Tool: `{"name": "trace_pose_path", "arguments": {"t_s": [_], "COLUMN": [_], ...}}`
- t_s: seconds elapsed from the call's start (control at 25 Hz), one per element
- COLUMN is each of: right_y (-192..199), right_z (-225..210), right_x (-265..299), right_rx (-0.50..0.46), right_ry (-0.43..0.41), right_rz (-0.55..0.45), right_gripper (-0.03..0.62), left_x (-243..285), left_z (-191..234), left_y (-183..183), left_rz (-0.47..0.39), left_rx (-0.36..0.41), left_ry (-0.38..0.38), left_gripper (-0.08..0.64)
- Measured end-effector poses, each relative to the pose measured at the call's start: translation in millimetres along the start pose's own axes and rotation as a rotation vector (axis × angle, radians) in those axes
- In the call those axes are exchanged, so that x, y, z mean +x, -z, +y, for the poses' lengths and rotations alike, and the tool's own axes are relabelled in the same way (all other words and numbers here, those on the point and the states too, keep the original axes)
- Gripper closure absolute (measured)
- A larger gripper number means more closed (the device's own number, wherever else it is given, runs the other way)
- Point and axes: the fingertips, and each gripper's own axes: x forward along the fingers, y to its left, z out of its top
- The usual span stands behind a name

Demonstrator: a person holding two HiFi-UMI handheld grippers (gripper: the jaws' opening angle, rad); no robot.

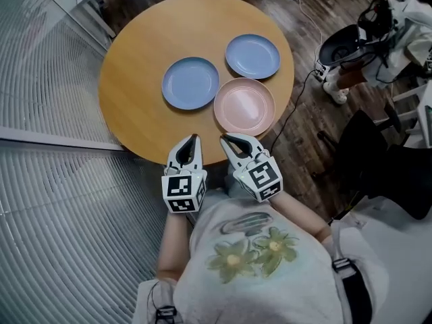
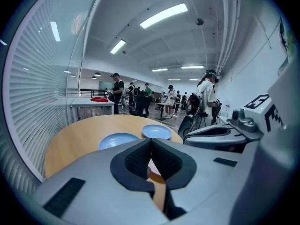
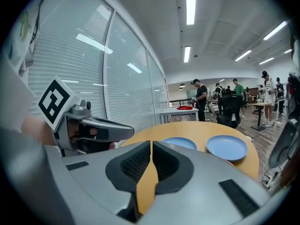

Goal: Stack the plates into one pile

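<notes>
Three shallow round plates lay singly on the round pale-wood counter (image 1: pixel 135 79), none yet stacked. A pink glazed plate (image 1: pixel 244 105) sat nearest the person, close to the near edge. A blue plate (image 1: pixel 190 82) lay beyond it to the left and a second blue plate (image 1: pixel 252 55) farthest off to the right. Their rims were close together, and whether any touched could not be settled. The left hand-held gripper (image 1: pixel 193 139) and the right hand-held gripper (image 1: pixel 225 139) hung side by side over the near edge, both tilted slightly downward, both with jaws closed on nothing. The governing relation was this: the pink plate lay directly ahead of the right hand-held gripper and a little to its right, near but apart. The nearer blue plate lay ahead of the left one and further off. Being round, the plates offered no preferred axis; any rim point would serve. In my judgement the right hand-held gripper was better placed for the pink plate, and would need its jaws parted first.
</notes>
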Motion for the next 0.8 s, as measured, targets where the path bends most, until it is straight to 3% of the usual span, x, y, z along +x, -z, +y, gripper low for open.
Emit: {"name": "trace_pose_path", "arguments": {"t_s": [0.44,0.8], "right_y": [21.3,29.8], "right_z": [-39.1,-53.9], "right_x": [17.9,70.1], "right_rx": [0.018,0.048], "right_ry": [0.008,0.025], "right_rz": [0.054,0.109], "right_gripper": [0.545,0.545], "left_x": [39.3,66.5], "left_z": [16.0,70.6], "left_y": [24.9,34.9], "left_rz": [0.049,0.103], "left_rx": [-0.083,-0.105], "left_ry": [-0.072,-0.104], "left_gripper": [0.540,0.540]}}
